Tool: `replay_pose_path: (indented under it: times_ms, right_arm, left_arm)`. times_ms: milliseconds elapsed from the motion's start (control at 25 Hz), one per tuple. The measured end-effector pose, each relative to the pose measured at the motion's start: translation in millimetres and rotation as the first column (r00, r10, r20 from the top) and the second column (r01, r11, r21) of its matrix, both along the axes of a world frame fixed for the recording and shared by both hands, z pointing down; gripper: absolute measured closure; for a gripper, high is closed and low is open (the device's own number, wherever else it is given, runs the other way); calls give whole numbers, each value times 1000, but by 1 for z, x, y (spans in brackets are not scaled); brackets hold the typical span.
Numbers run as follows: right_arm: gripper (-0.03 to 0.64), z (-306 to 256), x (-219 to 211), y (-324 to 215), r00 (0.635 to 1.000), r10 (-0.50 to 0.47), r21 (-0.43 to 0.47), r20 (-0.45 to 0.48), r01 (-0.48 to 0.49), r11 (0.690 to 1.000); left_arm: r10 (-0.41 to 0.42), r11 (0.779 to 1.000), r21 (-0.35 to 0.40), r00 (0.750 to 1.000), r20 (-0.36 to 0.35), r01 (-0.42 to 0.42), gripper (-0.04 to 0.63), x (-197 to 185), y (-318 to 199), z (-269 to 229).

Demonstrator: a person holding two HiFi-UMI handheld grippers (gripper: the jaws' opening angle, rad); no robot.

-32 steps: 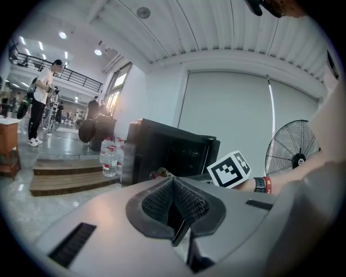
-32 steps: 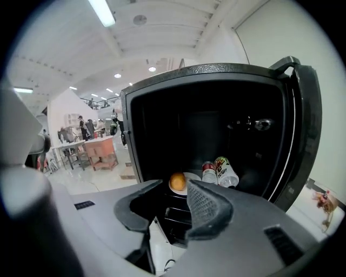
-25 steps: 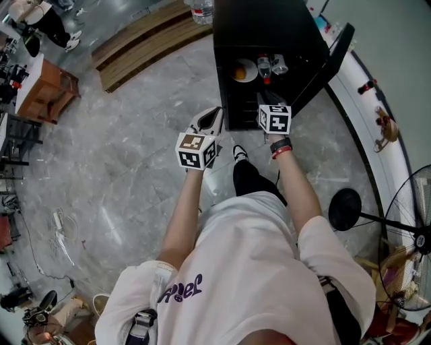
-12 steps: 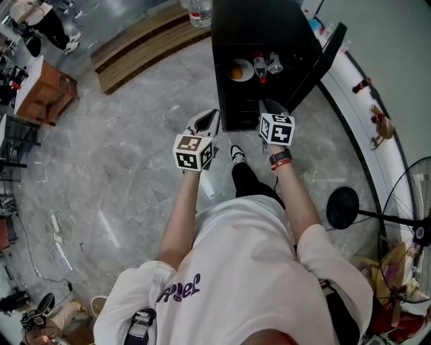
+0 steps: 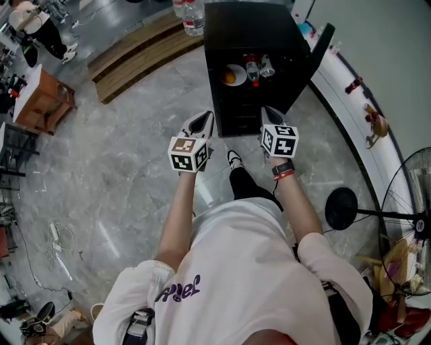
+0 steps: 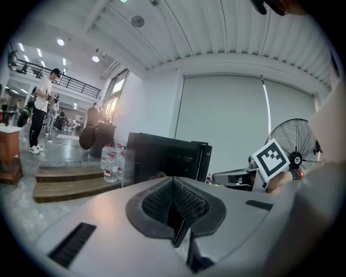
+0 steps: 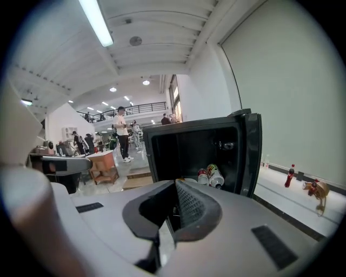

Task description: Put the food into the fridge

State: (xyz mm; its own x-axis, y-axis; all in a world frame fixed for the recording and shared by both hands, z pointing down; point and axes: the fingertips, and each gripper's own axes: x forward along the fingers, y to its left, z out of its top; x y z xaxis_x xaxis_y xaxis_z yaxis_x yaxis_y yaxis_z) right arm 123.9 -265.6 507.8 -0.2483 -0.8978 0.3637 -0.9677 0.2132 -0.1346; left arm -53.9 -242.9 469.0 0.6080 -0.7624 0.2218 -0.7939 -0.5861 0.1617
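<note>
The black fridge (image 5: 256,27) stands on the floor ahead with its door (image 5: 318,48) swung open to the right. On its shelf sit a white plate (image 5: 236,70) carrying orange food, and two bottles (image 5: 252,66) lying beside it. Both grippers hang in front of the fridge, short of its opening. My left gripper (image 5: 205,116) is shut with nothing between its pads (image 6: 186,201). My right gripper (image 5: 269,111) is shut and empty too. In the right gripper view the bottles (image 7: 211,176) lie inside the open fridge (image 7: 178,146), beyond my right gripper (image 7: 174,208).
Water bottles (image 5: 190,13) stand by a low wooden platform (image 5: 135,47) left of the fridge. A white ledge (image 5: 347,111) with a red bottle (image 5: 353,86) curves along the right. A floor fan (image 5: 407,215) and its round base (image 5: 343,209) stand at right. People stand far off.
Both grippers have drawn back from the fridge opening toward my body. The plate and bottles stay on the shelf.
</note>
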Motion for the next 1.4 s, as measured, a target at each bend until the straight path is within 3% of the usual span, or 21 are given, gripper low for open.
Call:
replay_pose_path:
  times_ms: [600, 1400]
  right_arm:
    - [603, -54, -9, 31, 1000, -14, 135, 8, 13, 991]
    - [603, -70, -14, 33, 999, -36, 163, 30, 31, 986]
  left_arm:
    - [-46, 997, 56, 999, 22, 45, 576, -21, 16, -24]
    - [-57, 995, 81, 998, -4, 57, 576, -26, 10, -30]
